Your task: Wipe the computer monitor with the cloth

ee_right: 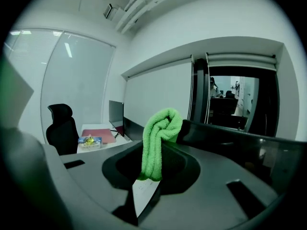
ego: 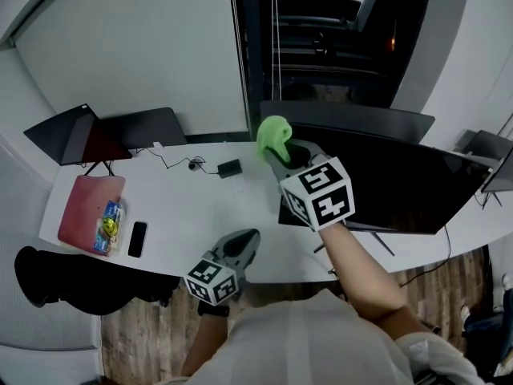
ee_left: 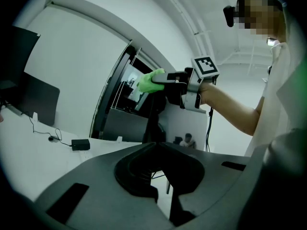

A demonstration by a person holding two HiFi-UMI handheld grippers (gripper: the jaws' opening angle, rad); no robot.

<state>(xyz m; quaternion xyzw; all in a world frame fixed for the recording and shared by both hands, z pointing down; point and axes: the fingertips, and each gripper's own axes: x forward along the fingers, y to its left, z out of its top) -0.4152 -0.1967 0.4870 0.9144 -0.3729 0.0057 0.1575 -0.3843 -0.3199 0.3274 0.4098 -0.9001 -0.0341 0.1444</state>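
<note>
The right gripper (ego: pixel 278 158) is clenching the green cloth (ego: pixel 273 135), and its own view confirms it: the cloth (ee_right: pixel 161 128) is bunched into a thick roll and pinched between the two jaws, its top curling over above them. It is being held up in the air at the upper left corner of the big black monitor (ego: pixel 397 184); whether it is touching the screen is impossible to tell. The left gripper (ego: pixel 249 238) is hanging low at the near edge of the white desk (ego: pixel 184 215), well apart from the monitor, its jaws pressed together with nothing between them. Over on the left of the desk, a phone (ego: pixel 137 239) is lying just beside a red laptop (ego: pixel 86 204), and a black power brick (ego: pixel 229 168) is sitting near the back edge.
</note>
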